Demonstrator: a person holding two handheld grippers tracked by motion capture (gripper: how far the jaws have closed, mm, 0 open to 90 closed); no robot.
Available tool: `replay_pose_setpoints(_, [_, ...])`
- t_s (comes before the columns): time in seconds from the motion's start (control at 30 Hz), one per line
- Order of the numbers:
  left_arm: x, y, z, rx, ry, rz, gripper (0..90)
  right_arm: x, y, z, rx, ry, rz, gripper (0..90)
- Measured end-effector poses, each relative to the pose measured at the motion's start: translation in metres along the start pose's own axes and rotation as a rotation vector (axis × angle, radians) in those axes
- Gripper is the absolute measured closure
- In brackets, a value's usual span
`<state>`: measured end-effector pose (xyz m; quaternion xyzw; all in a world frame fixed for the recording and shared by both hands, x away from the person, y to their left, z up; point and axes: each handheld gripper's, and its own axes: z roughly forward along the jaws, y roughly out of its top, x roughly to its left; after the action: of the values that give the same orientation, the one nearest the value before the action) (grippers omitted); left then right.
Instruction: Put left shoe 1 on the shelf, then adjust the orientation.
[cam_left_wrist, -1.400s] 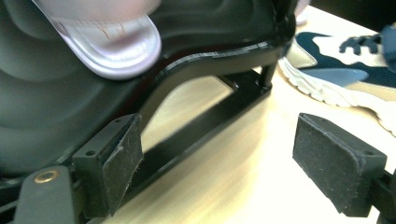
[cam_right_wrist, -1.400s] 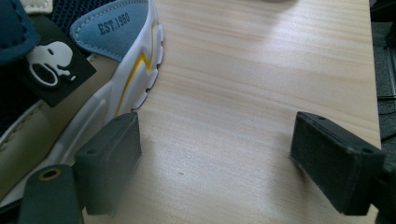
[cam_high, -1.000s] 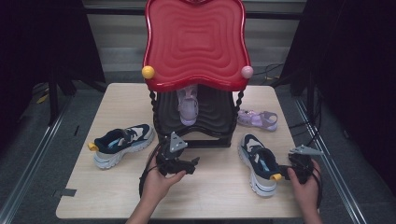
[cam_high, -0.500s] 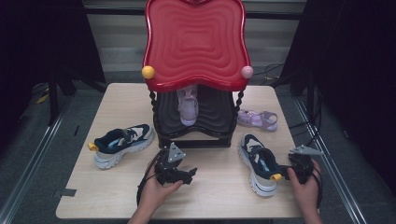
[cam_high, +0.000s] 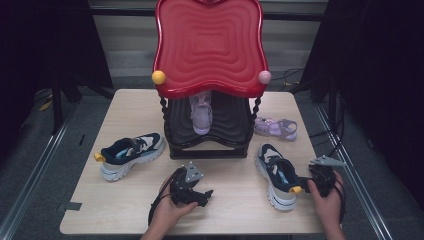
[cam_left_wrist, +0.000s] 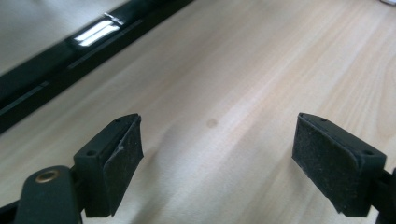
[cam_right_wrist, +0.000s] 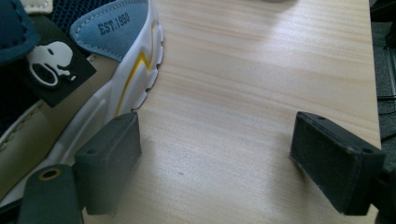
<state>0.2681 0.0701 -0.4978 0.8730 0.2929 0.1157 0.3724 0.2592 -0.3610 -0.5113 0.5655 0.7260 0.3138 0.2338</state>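
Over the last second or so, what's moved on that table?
The left gripper drew back toward the table's near edge, jaws open and empty. The right gripper stayed beside the dark sneaker. Shoes and the red rack kept their places.

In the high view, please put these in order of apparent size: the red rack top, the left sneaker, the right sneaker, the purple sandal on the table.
1. Red rack top, clearly largest, though nearest the camera.
2. Left sneaker and right sneaker: they look alike, no ranking.
3. Purple sandal, smallest.
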Motion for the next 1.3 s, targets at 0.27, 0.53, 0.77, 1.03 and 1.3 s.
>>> replay_pose_setpoints(0.27, [-0.003,-0.006,0.005,0.012,0.000,0.015,15.3,0.000,0.000,0.000,0.001,0.002,-0.002,15.7])
replay_pose_setpoints(0.53, [-0.001,-0.009,0.004,-0.006,-0.021,0.019,15.0,-0.002,0.001,0.001,0.000,0.011,-0.012,15.4])
replay_pose_setpoints(0.77, [-0.001,-0.010,0.005,-0.012,-0.029,0.015,14.4,-0.003,0.003,0.002,0.009,0.017,-0.019,14.1])
replay_pose_setpoints(1.03, [-0.001,-0.010,0.005,-0.009,-0.033,0.016,13.6,-0.010,0.013,0.005,0.025,0.007,-0.058,14.7])
replay_pose_setpoints(1.3, [-0.001,-0.010,0.005,-0.009,-0.033,0.016,13.6,-0.010,0.007,0.002,0.015,0.024,-0.050,16.2])
